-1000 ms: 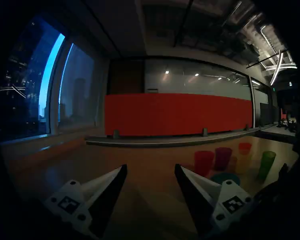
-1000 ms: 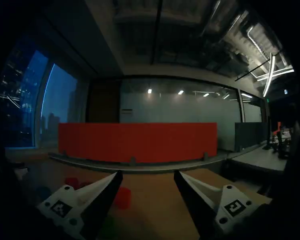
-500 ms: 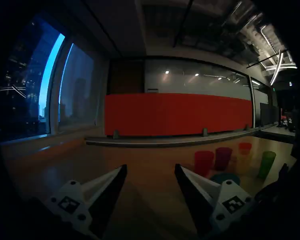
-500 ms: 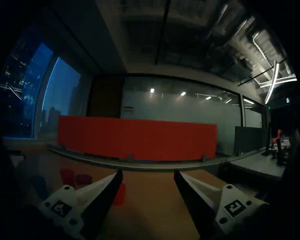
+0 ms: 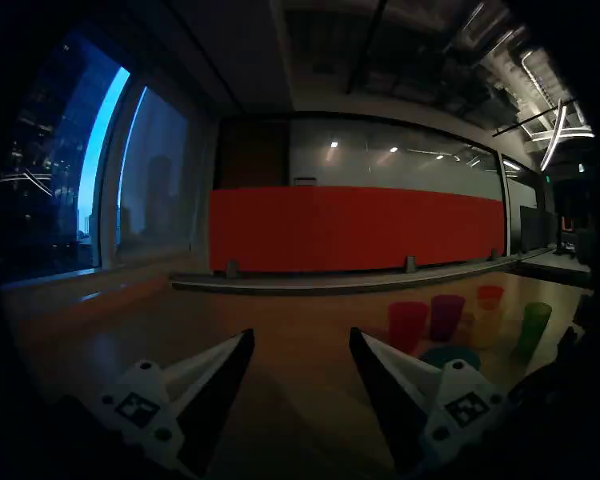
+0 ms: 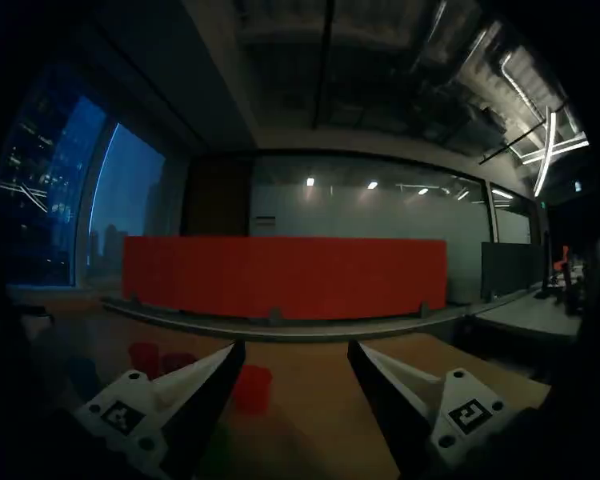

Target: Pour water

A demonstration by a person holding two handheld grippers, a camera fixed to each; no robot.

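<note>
Holds the left tongs (image 5: 300, 356) released, fingers spread wide and gripping nothing, low over a wooden table (image 5: 300, 320). Finds the cups ahead and to the right of these tongs, past the right finger: a red cup (image 5: 408, 326) closest to the gap, a purple cup (image 5: 446, 317) just beside it on the right, an orange cup (image 5: 490, 296) farther back, and a green cup (image 5: 534, 328) farthest right. Makes out a teal round rim (image 5: 450, 356) nearer than the rest, partly hidden by the right finger. Shows all of them upright and touched by neither finger. Cannot tell in the dim light whether any cup holds water.

Holds the right tongs (image 6: 296, 356) released as well, fingers wide apart and gripping nothing, over the table. Finds cups ahead and to the left here: a bright red cup (image 6: 252, 390) just past the left finger's tip and partly behind it, then a dark red cup (image 6: 144, 358) and a dim purplish cup (image 6: 176, 362) farther left, above that finger. Cannot tell which of these match the cups seen from the left tongs.

Faces a long red partition (image 5: 356, 228) straight ahead of both tongs, beyond the table's far edge. Has tall windows (image 5: 100, 176) off to the left and ceiling light strips (image 5: 560, 132) up to the right.
</note>
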